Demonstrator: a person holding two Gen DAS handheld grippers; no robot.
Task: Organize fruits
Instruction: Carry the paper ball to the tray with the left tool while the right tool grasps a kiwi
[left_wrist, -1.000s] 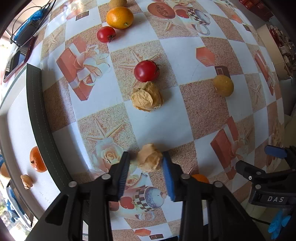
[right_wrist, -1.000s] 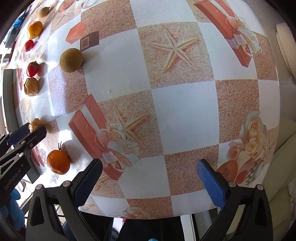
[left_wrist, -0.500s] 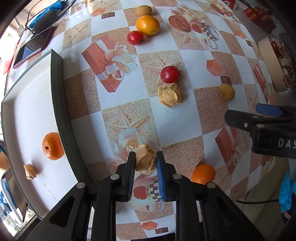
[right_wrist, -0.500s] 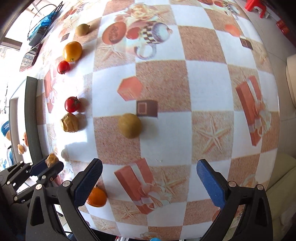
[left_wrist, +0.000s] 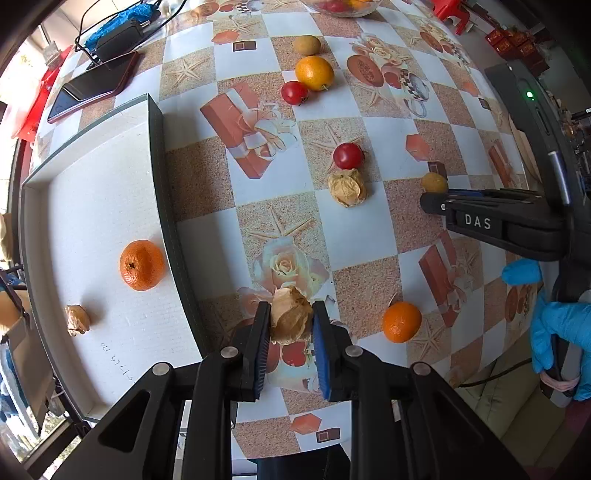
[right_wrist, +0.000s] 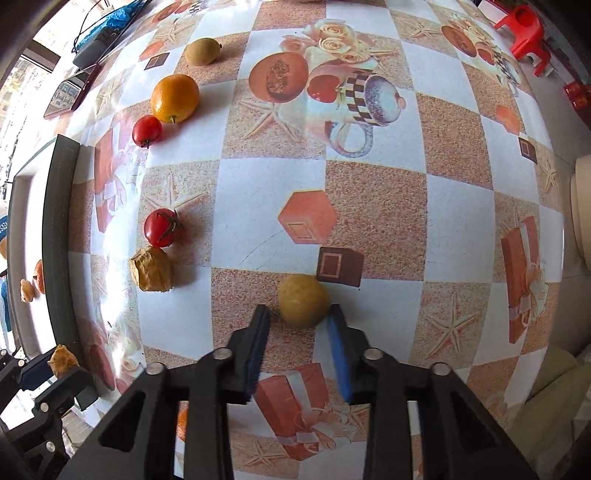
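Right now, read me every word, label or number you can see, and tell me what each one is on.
"DAS": white letters on the black body of the right claw, seen from the left wrist view.
Handwritten marks on the white tray floor near its lower edge: upside down and too scrawled to read.
No other legible text.

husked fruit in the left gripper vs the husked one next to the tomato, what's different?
The husked fruit in the left gripper is clamped between the pads, off the tablecloth; the husked fruit by the tomato lies free on it. The gripped one has nothing beside it; the other sits against a red tomato. The gripped one looks darker and browner, the other paler yellow. Both wear a dry, papery, crumpled husk, and neither is in the white tray yet.
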